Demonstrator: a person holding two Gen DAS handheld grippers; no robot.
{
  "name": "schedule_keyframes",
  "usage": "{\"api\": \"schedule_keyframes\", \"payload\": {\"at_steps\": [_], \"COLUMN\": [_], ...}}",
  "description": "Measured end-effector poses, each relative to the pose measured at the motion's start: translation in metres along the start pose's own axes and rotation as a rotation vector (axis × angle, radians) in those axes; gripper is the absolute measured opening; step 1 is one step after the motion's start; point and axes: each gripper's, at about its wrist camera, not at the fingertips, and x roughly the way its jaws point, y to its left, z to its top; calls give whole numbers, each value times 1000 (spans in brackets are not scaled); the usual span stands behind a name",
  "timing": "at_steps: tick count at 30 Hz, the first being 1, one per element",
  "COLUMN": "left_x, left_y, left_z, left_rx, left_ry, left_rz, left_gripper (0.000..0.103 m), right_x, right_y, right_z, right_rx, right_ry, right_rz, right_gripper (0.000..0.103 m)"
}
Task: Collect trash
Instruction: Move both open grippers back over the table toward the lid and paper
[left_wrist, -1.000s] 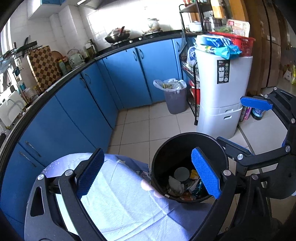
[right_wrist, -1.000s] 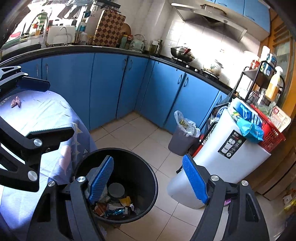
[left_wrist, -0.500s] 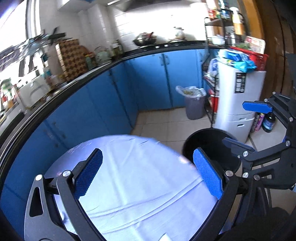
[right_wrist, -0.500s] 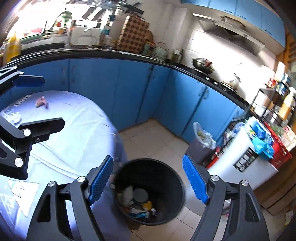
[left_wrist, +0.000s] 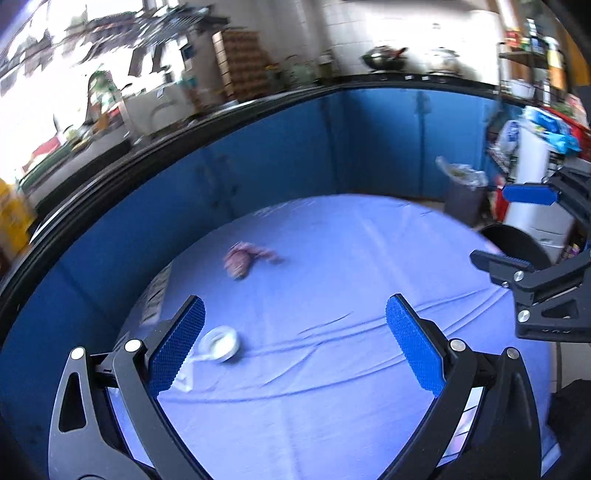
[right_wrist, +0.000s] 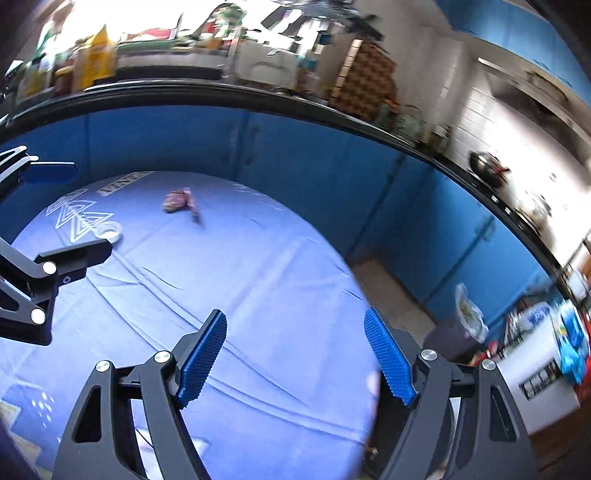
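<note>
Left gripper: jaws wide apart, nothing between them, hovering over the table with its blue cloth.
Right gripper: also spread open and empty, out over the table's near edge.
Trash on the table: a crumpled pinkish wrapper sits toward the far side, and a small white cap-like piece lies just beside the left gripper's left finger. Both are blurred, so exactly what they are is hard to say.
Bin: the black bin peeks out past the table's right edge, well apart from both scraps.
Progress: by the look of it, two pieces are left to pick up; neither is touched.
Next call: the white piece is closest to the left gripper, a likely first grab, then a carry across to the bin.
</note>
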Motion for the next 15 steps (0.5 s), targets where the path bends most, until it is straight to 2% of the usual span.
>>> {"api": "schedule_keyframes", "payload": {"at_steps": [7, 15], "left_x": [17, 32], "left_y": [49, 93], "left_z": [-28, -51], "left_rx": [-77, -152], "left_ry": [58, 88], "left_rz": [53, 64], "left_gripper": [97, 97], "right_x": [16, 36], "right_y": [52, 82], "right_z": [27, 42], "right_rx": [-89, -148], "right_ry": [-10, 5], "right_rz": [53, 81], "right_gripper": [75, 75]}}
